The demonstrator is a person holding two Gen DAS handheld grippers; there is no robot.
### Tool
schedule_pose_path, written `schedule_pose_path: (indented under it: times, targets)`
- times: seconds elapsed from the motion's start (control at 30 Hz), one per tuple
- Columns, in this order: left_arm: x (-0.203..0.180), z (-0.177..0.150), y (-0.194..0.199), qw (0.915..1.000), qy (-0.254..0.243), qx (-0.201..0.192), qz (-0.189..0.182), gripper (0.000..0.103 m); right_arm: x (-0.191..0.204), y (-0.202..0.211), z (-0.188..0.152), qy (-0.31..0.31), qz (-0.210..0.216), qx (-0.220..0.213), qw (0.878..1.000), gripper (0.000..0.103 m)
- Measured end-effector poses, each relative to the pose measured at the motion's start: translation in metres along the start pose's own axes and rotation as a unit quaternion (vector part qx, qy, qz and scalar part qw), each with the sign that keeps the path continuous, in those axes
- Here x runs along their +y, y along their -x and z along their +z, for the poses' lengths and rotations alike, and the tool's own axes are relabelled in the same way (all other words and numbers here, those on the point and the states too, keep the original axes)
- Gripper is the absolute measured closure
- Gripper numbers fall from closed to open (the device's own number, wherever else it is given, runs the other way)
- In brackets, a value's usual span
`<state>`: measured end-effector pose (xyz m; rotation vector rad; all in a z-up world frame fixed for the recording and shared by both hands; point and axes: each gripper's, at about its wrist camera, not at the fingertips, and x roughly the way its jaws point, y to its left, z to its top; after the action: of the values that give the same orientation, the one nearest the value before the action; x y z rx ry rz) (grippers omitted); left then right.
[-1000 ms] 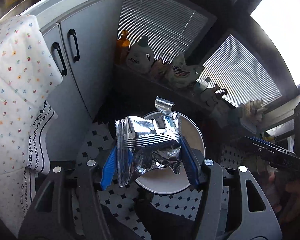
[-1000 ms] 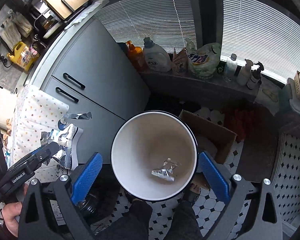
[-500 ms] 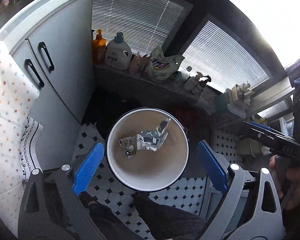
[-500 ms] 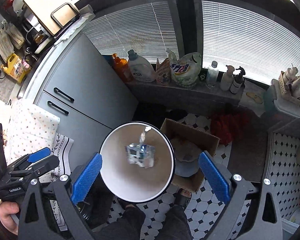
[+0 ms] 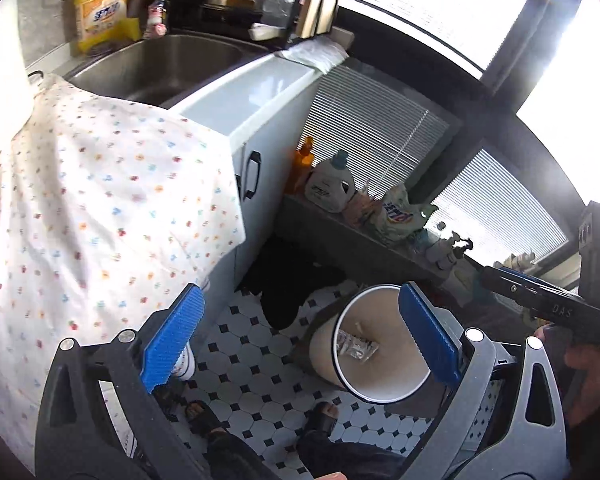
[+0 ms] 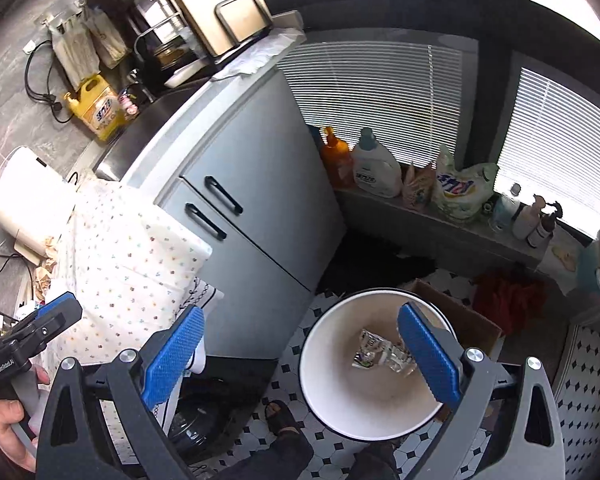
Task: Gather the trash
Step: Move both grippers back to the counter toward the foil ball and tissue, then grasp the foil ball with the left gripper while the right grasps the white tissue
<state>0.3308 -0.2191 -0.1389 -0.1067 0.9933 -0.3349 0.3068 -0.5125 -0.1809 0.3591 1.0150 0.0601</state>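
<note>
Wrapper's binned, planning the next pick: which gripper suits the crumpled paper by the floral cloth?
Left gripper: jaws just opened, empty, beside the cloth; right gripper faces the bin.

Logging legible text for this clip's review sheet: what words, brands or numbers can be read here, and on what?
"DAS": side of the right gripper, seen from the left wrist.
"GenRobot.AI": side of the left gripper, small but legible.
Yellow jug: label unreadable.
White detergent bottle: blurred.
Refill pouch: blue lettering, unreadable.

The bin (image 6: 374,420) is white inside. The wrapper (image 6: 374,354) is silver. The floor (image 5: 256,364) is white with black diamonds. The tablecloth (image 5: 100,208) is white with small coloured flowers.
</note>
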Motion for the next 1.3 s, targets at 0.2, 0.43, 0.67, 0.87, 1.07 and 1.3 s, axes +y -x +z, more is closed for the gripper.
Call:
schedule_pose_path:
  times: [0.2,0.43,0.67,0.87,1.07,1.3]
  targets:
    - [0.073,0.002,0.046,0.9970,0.047,-0.044,0.042,0.006,0.080,-0.012,0.010,0.056,0.028,0.002,0.998,0.008]
    - [0.156,-0.012,0.088,0.9888,0.097,-0.077,0.084,0.006,0.168,-0.036,0.006,0.100,0.052,0.014,0.994,0.008]
    - [0.231,-0.033,0.132,0.9755,0.133,-0.120,0.129,0.006,0.252,-0.060,-0.005,0.139,0.081,0.020,0.987,0.008]
    - [0.296,-0.050,0.162,0.9622,0.159,-0.150,0.162,0.006,0.327,-0.085,-0.016,0.172,0.109,0.028,0.979,0.008]
    - [0.359,-0.062,0.170,0.9526,0.197,-0.147,0.179,0.007,0.395,-0.111,-0.031,0.202,0.138,0.051,0.968,0.014]
    - [0.398,-0.073,0.159,0.9515,0.222,-0.126,0.172,0.016,0.447,-0.139,-0.048,0.225,0.152,0.083,0.959,0.020]
